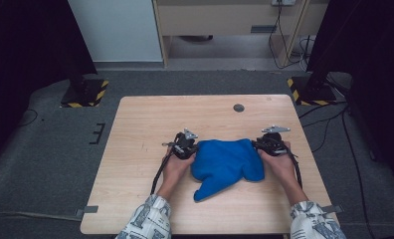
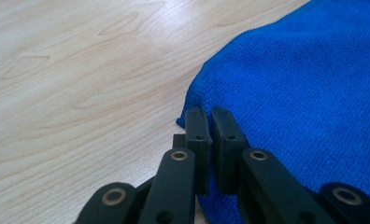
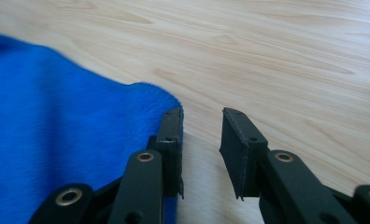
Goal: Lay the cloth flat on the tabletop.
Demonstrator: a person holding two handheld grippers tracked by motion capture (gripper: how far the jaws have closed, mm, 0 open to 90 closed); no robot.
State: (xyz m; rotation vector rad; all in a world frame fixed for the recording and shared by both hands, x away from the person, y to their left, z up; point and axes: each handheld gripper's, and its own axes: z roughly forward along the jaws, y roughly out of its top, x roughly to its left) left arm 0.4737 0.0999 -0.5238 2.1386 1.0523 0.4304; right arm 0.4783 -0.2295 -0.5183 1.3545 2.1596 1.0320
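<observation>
Blue cloth (image 1: 227, 163) lies bunched in the middle of the table (image 1: 145, 124), a little toward the lower edge. Left gripper (image 2: 205, 116) sits at its left edge, fingers (image 2: 197, 135) squeezed shut on the hem. Right gripper (image 3: 202, 122) is at the right edge, fingers (image 3: 241, 144) apart; one touches the cloth, the other rests over bare wood. Bare table spreads wide above and beside the cloth.

In the left gripper view, the blue cloth (image 2: 304, 93) runs off the top and right edges, and the gripper's own black fingers (image 2: 198, 135) hide its near hem. In the right gripper view the cloth (image 3: 57, 140) is blurred, cut off at the left edge.
</observation>
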